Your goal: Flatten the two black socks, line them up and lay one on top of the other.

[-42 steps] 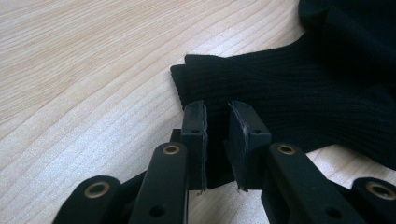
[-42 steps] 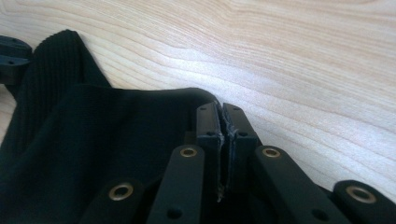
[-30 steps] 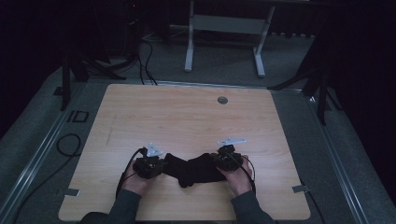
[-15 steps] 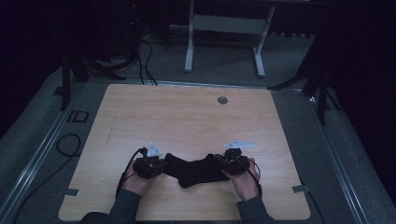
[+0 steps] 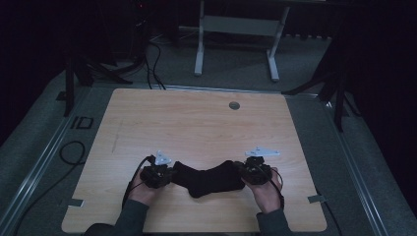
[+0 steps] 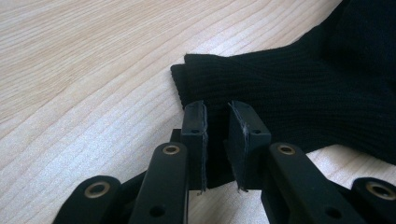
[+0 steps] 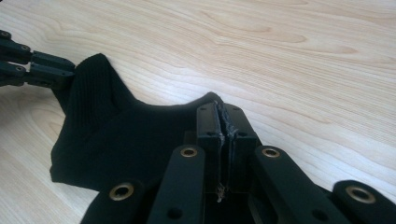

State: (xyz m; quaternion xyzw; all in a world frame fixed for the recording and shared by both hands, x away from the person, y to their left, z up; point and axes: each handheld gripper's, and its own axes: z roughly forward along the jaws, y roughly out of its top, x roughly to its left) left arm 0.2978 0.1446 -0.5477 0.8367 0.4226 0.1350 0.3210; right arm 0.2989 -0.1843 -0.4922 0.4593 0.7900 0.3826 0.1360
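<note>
Black sock [image 5: 209,177] (both grippers clamped)

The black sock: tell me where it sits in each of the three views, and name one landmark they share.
High view: the black sock lies stretched across the near part of the table, between the left gripper and the right gripper.
Left gripper view: right and centre, its edge between the jaws.
Right gripper view: left and centre, a fold pinched in the jaws.
Shared landmark: the light wood-grain tabletop.
</note>
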